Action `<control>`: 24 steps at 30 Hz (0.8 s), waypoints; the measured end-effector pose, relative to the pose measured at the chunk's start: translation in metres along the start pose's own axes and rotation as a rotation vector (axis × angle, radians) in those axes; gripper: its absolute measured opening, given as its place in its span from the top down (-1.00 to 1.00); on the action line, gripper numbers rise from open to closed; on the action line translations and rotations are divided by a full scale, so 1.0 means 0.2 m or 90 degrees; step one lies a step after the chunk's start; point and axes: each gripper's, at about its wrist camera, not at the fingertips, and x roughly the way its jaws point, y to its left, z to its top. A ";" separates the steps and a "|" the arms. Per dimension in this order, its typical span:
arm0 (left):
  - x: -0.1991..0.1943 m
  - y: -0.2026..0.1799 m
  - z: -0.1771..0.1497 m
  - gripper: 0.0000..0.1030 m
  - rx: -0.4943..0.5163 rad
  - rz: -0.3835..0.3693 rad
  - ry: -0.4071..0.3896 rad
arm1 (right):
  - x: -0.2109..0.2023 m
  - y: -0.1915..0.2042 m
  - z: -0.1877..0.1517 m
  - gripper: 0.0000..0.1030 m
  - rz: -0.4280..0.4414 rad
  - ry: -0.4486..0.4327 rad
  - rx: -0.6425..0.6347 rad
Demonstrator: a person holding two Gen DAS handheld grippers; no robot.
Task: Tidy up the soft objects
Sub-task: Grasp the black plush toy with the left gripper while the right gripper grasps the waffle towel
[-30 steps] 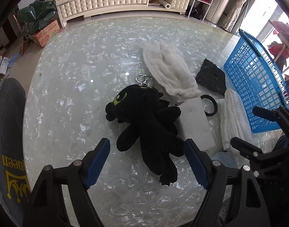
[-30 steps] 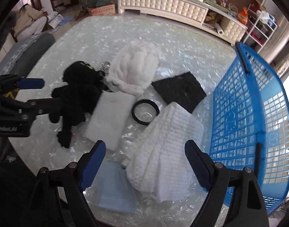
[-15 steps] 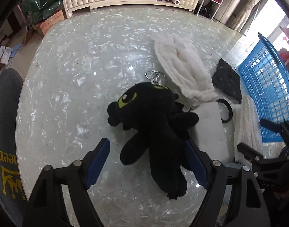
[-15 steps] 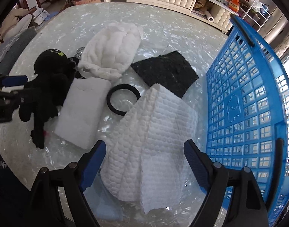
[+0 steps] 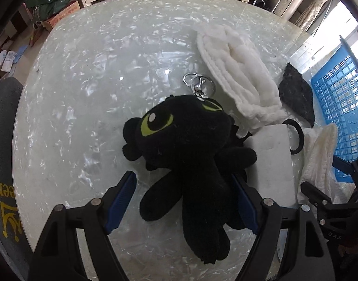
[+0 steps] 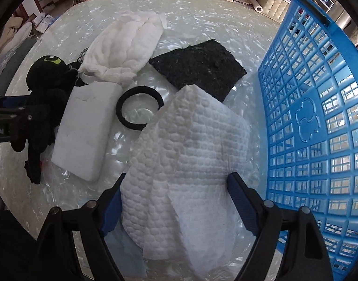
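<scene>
Straddling the black plush, left tongs gaping; right tongs gaping over waffle cloth; thin folds risking slipping out.

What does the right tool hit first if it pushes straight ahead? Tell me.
The white waffle-textured cloth. It already lies between the open fingers of the right tool, so going on would probably drive into it well before the black ring or the black pad beyond. How high the tool is above the table is unclear.
</scene>
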 end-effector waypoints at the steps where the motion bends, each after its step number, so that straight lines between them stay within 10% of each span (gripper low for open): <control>1: 0.01 -0.01 0.00 -0.44 0.000 -0.003 0.002 | 0.01 -0.01 0.00 -0.49 0.002 -0.001 0.001; 8: 0.01 -0.09 -0.02 0.11 0.035 0.008 -0.001 | -0.04 -0.06 -0.07 -0.11 0.006 -0.016 -0.004; 17: -0.15 -0.08 -0.09 0.21 0.040 0.004 -0.042 | -0.07 -0.11 -0.12 0.44 -0.005 -0.024 -0.016; 24: -0.31 -0.15 -0.16 0.21 0.055 -0.003 -0.072 | -0.20 -0.10 -0.13 0.48 0.005 -0.044 -0.010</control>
